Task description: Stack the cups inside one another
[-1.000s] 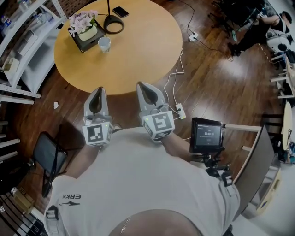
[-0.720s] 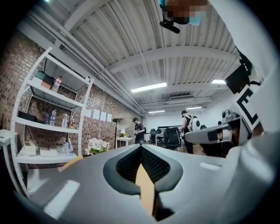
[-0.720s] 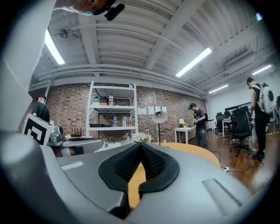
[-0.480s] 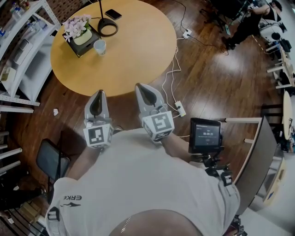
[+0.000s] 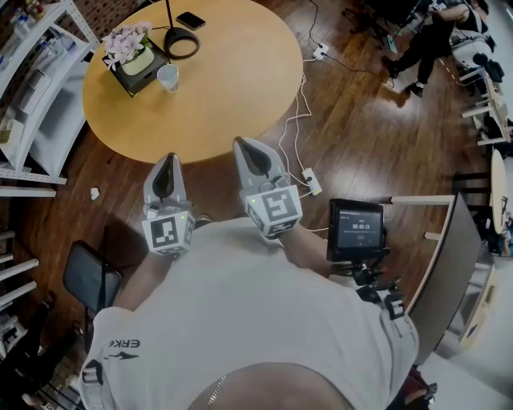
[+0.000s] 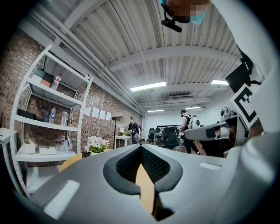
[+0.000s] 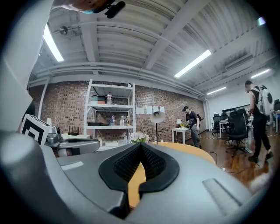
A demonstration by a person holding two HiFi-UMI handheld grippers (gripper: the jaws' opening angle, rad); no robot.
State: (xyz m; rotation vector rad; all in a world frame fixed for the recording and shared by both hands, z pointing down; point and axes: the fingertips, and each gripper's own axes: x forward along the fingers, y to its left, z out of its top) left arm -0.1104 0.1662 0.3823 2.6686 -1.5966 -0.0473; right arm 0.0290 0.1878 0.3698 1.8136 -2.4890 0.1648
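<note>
1 distant cup (image 5: 167, 78), details indiscernible

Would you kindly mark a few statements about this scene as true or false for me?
1. The left tongs and the right tongs are both shut, with nothing held between them. True.
2. The white cup lies tipped on its side. False: it stands upright on the round table, beside the flower pot.
3. A phone lies on the table near the lamp base. True.
4. The small screen stands on the round table. False: it is off the table, at the person's right.
</note>
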